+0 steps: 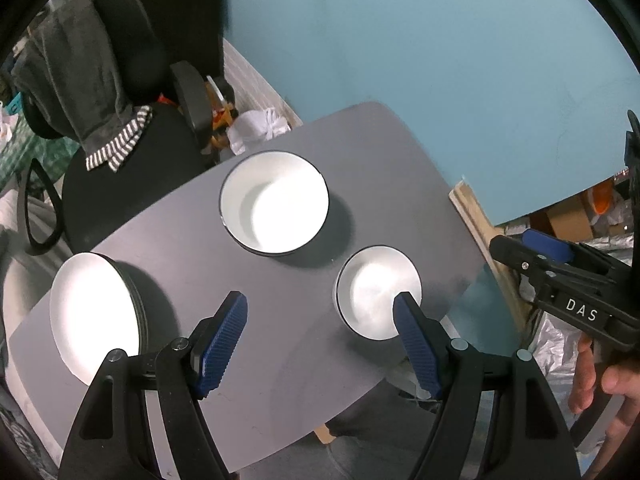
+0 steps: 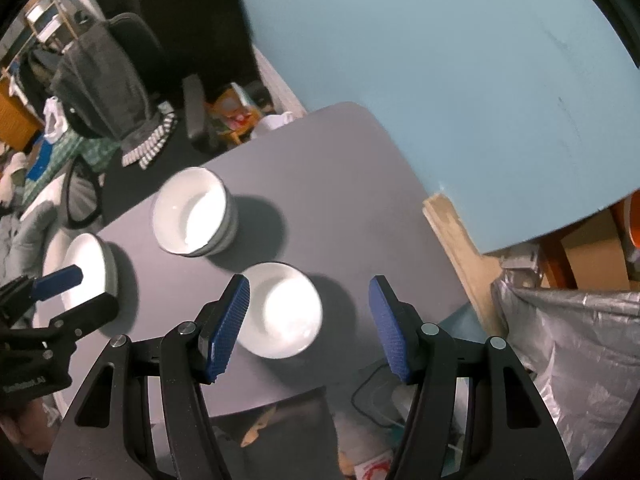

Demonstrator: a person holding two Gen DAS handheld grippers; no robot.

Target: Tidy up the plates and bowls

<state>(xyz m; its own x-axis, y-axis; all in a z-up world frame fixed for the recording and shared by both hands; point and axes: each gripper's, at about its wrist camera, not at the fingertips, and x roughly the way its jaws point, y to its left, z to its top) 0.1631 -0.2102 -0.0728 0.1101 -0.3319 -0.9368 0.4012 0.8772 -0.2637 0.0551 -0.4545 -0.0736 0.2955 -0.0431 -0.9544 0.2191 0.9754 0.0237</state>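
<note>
White capital letters "DAS" stand on a small dark label plate on the body of the black two-finger right gripper with blue pads (image 1: 532, 250), at the right edge of the left wrist view. In the right wrist view, pale lettering sits on the black body of the left gripper (image 2: 76, 288) at the lower left edge, but it is too blurred to read.

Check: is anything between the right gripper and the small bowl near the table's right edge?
Nothing visible. The right gripper hangs open above the small bowl, with only bare table around it; the large bowl sits apart, farther back.
</note>
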